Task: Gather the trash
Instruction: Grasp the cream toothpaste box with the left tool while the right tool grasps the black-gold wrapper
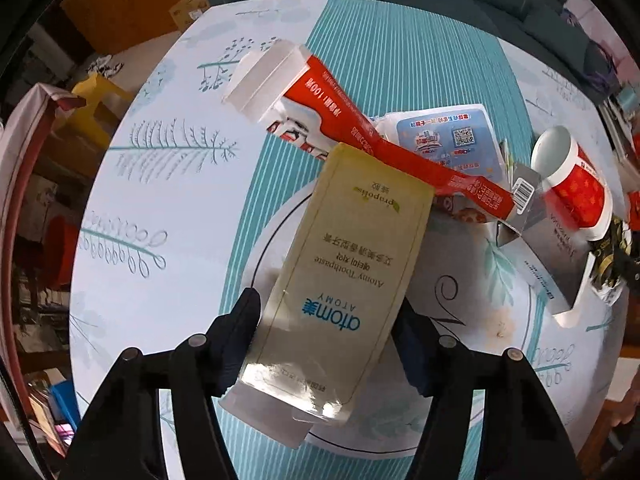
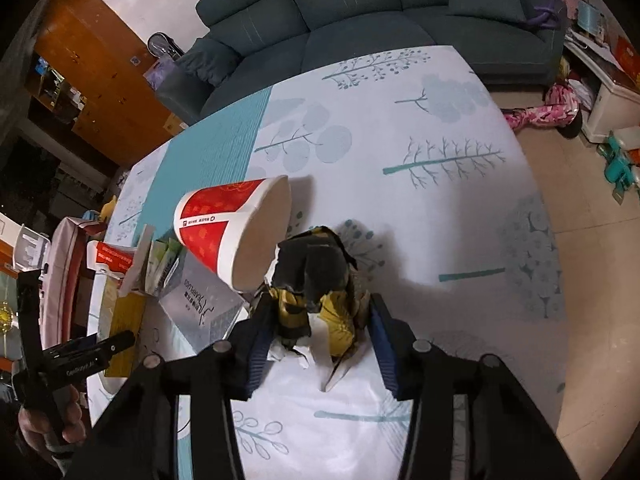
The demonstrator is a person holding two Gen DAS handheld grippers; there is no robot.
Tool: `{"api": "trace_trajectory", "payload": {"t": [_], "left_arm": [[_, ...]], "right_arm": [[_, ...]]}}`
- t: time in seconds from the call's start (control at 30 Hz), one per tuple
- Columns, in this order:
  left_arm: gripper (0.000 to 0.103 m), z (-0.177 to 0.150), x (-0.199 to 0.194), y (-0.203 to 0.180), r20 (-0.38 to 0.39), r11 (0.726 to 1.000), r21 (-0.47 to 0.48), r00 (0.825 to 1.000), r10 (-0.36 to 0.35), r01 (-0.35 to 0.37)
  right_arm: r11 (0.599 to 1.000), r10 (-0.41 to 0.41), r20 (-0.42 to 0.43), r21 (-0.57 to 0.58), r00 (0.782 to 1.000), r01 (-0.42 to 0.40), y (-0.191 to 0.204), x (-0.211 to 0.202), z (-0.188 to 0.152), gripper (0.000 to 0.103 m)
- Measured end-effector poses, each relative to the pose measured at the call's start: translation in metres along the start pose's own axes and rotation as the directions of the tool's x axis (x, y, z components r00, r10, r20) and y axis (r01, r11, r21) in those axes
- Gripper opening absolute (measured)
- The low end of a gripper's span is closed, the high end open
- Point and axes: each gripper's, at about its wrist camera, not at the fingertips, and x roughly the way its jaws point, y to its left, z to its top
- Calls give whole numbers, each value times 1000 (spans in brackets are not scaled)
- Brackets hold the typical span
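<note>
In the left wrist view a long yellow toothpaste box (image 1: 344,264) lies over a white plate (image 1: 272,236), and my left gripper (image 1: 326,316) is shut on its near end, one pad against each long side. Behind it lie a red and white carton (image 1: 352,128), a blue printed lid (image 1: 452,140), a silver box (image 1: 560,252) and a tipped red paper cup (image 1: 572,184). In the right wrist view my right gripper (image 2: 320,324) is shut on a crumpled black and yellow wrapper (image 2: 316,276) on the tablecloth, just right of the paper cup (image 2: 236,228).
The table wears a white cloth (image 2: 420,128) with teal tree prints and a teal stripe. The silver box (image 2: 204,308) and small packets (image 2: 160,260) crowd the wrapper's left. A dark sofa (image 2: 360,12) runs along the far edge. A person's hand (image 2: 40,432) shows at lower left.
</note>
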Motion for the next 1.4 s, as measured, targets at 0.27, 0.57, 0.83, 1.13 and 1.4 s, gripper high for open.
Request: {"api": "trace_trajectory", "payload": {"t": [0.27,0.57,0.83,1.13,1.4], "left_arm": [[61,-29,-16,-1,11,1000,3,1000,-5,5],[61,-87,-64,10,64,998,-22,997,-50,52],[61,-149,-105,37,112,993,-28,987,-113,117],[61,-222,-143,90,176,989,-20,974,-142,148],[61,-282,-164,142,198,983,14,963,-182,182]], "right_arm": [[1000,-5,36,-14,999,5,3,-17,-11,40],[999,4,51,-50,999,-1,27,-49,-46,40],[988,44,-33,-147,998,-49,76,-62,-101,40],[966,92,-80,-234,993,-109,148,-80,-181,40],[956,95,-82,-270,992,-114,201,-104,-260,40]]}}
